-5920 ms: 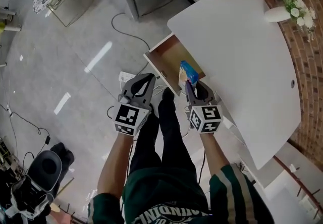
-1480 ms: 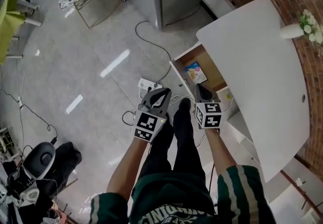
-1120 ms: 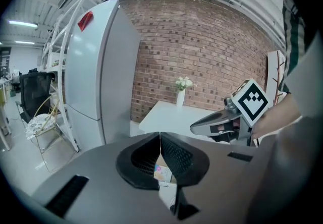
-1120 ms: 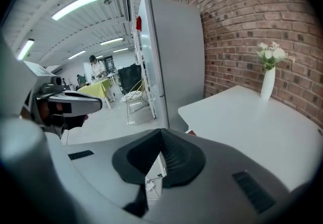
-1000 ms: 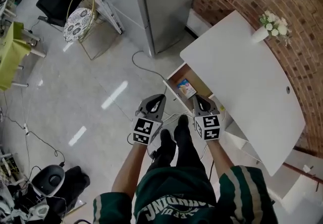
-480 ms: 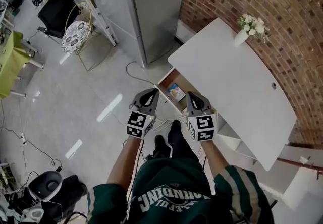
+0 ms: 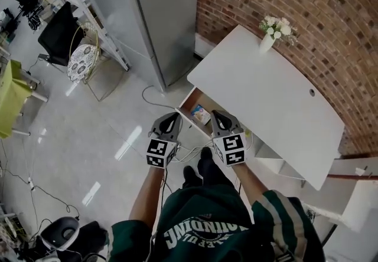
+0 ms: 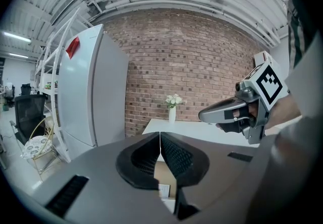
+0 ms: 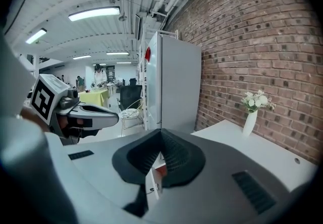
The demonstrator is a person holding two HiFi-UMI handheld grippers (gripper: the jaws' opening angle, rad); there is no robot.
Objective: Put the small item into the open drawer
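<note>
Jaws of left gripper [image 8: 160, 138] and right gripper [image 9: 161, 136] both closed on nothing, small item [image 7: 201, 114] lying inside the open drawer [image 7: 190, 103] under the white counter [image 7: 266, 95], floor [image 7: 100, 137] wide at the drawer's left, grippers held just short of its front edge.

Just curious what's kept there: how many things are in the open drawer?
1: a small blue-and-white packet lying in the open drawer. More may be hidden beneath the desktop.

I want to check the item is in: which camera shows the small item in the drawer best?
The head view: it looks down into the open drawer, where the small item lies uncovered. Both gripper views catch only a sliver of the drawer, and the item cannot be made out.
</note>
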